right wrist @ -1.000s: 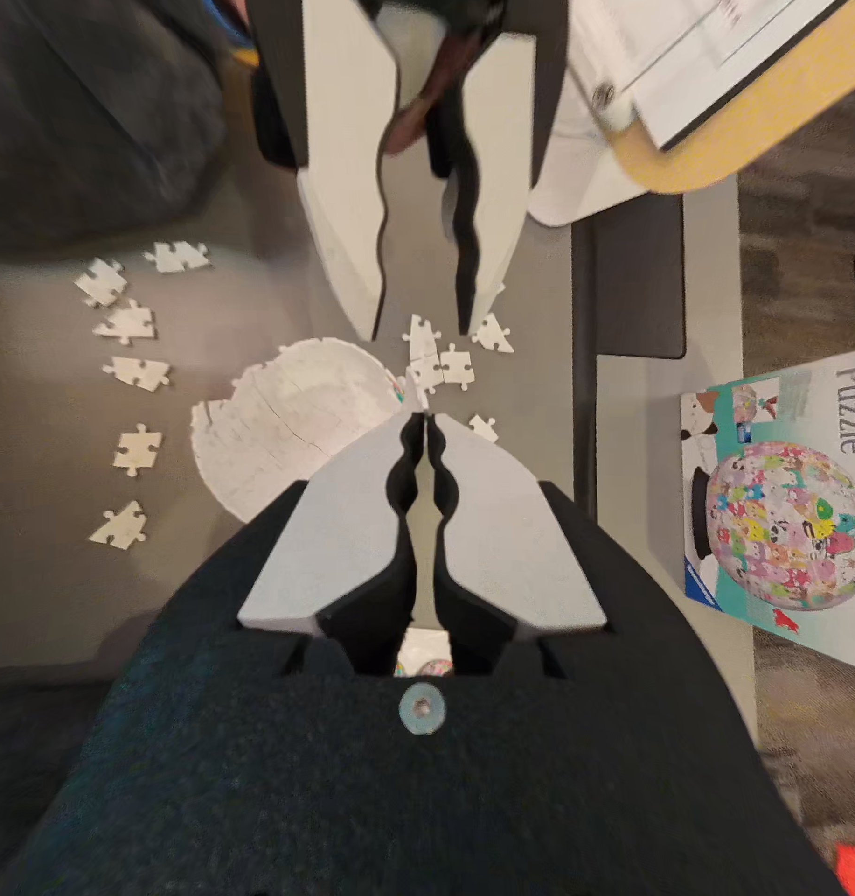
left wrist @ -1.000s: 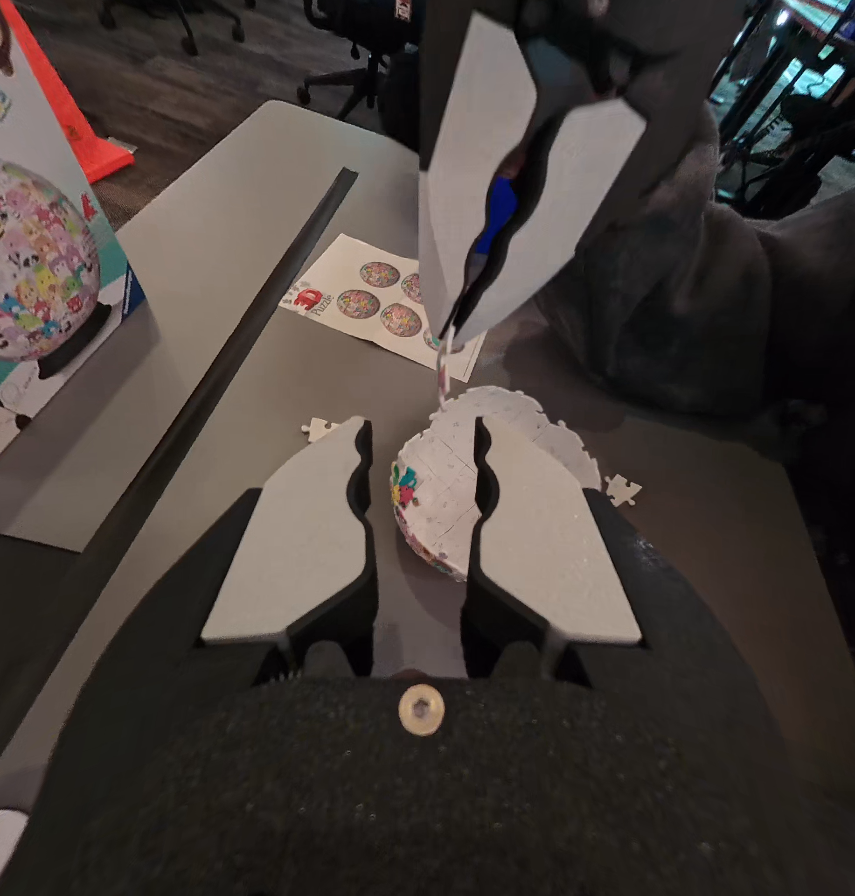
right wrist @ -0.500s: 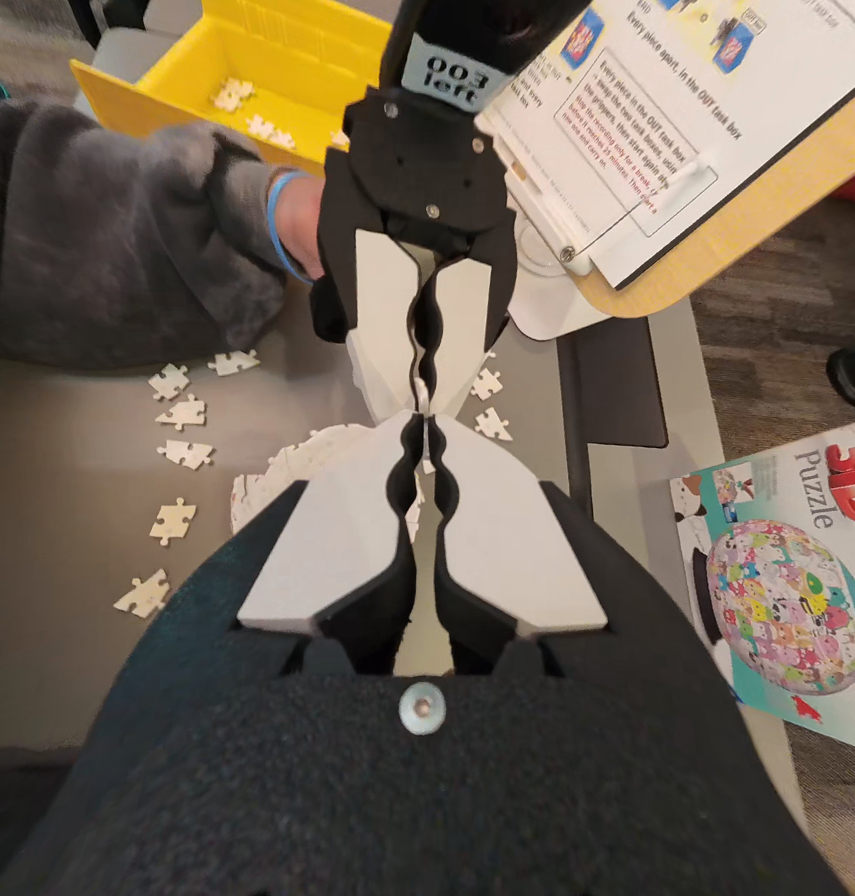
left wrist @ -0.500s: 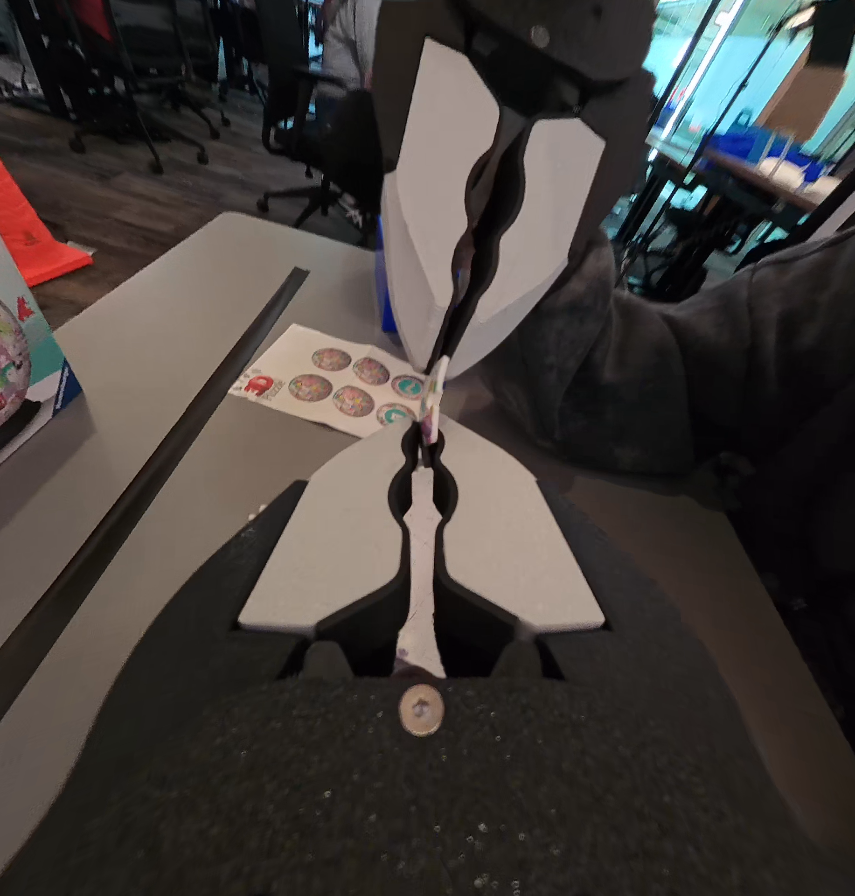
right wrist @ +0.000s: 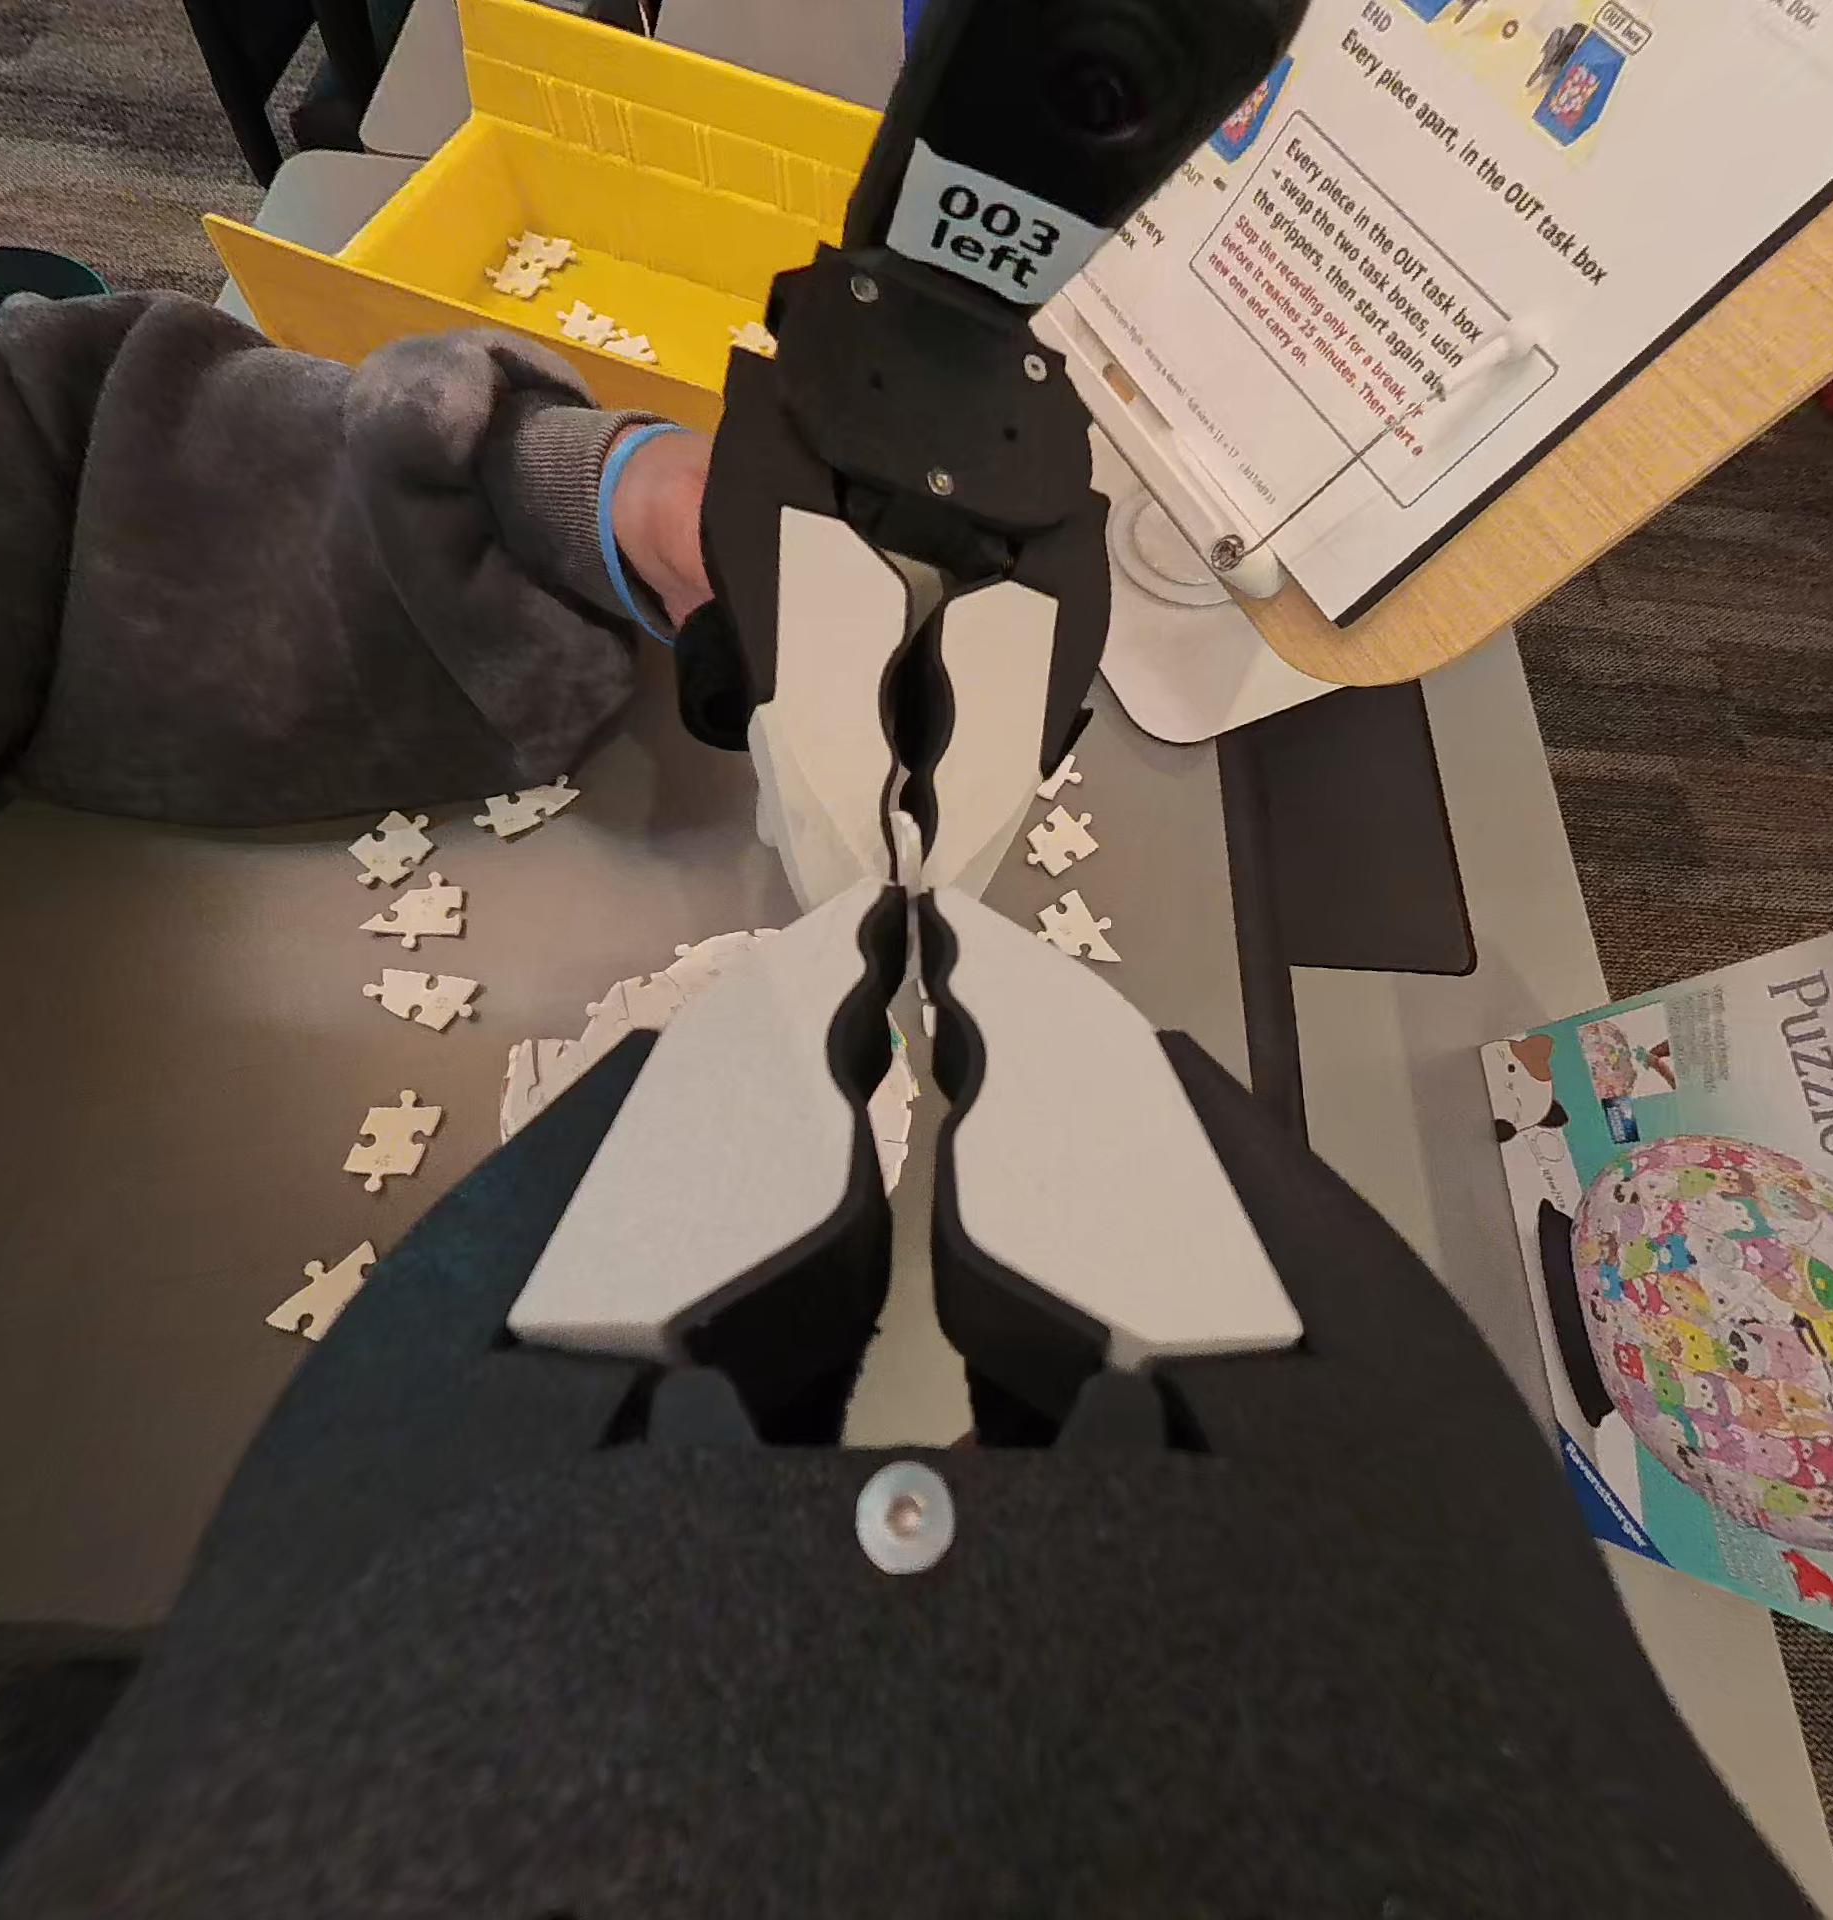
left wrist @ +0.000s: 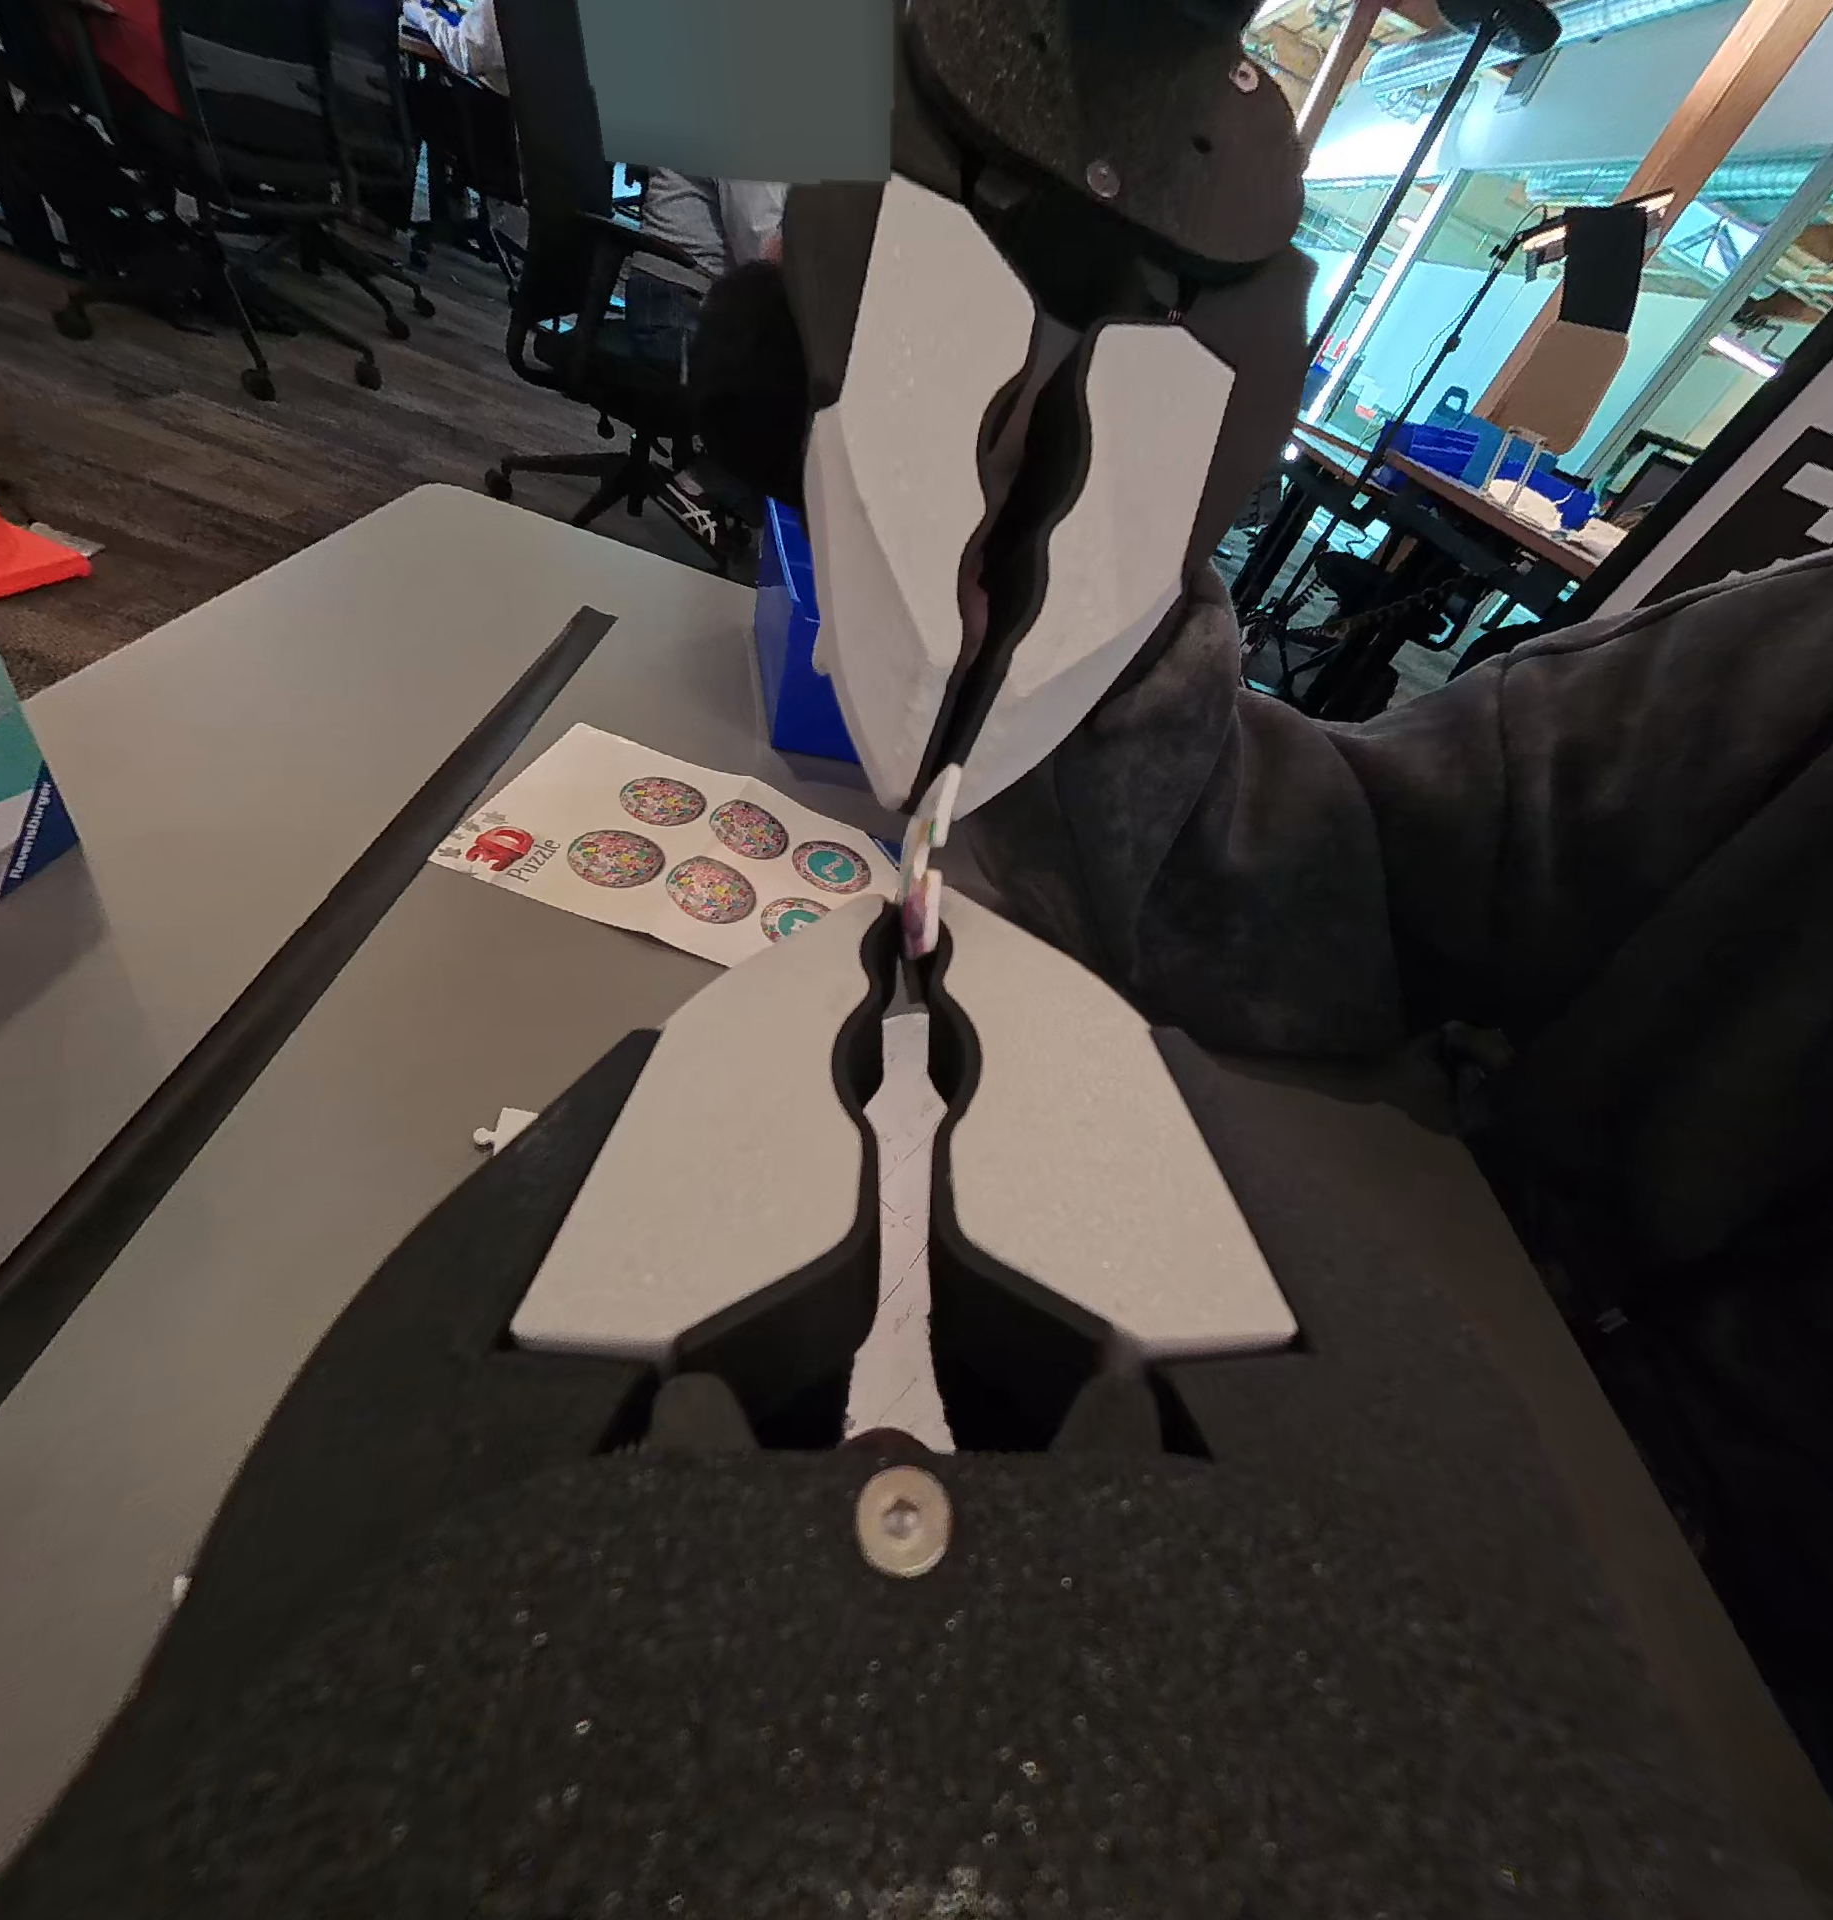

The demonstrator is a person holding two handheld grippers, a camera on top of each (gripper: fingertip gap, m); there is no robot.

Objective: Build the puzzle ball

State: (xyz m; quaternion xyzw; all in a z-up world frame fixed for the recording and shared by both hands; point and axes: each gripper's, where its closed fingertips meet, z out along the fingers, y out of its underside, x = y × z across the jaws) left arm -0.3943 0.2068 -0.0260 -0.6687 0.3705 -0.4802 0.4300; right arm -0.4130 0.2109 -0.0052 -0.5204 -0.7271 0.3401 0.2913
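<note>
Right wrist view: lettered puzzle box point(right wrist: 1712, 1268).

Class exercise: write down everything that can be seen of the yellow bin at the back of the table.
The yellow bin is an open-topped rectangular box, plastic by its look, with ribbed inner walls. It sits upright at the table's far edge, behind the person's grey sleeve. Several pale loose puzzle pieces lie on its floor. The left gripper hides its right end.

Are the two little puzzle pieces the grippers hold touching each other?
Touching. In the left wrist view, the piece in the right gripper comes down onto the piece pinched by the left gripper, and their edges meet with no gap showing between them.
</note>
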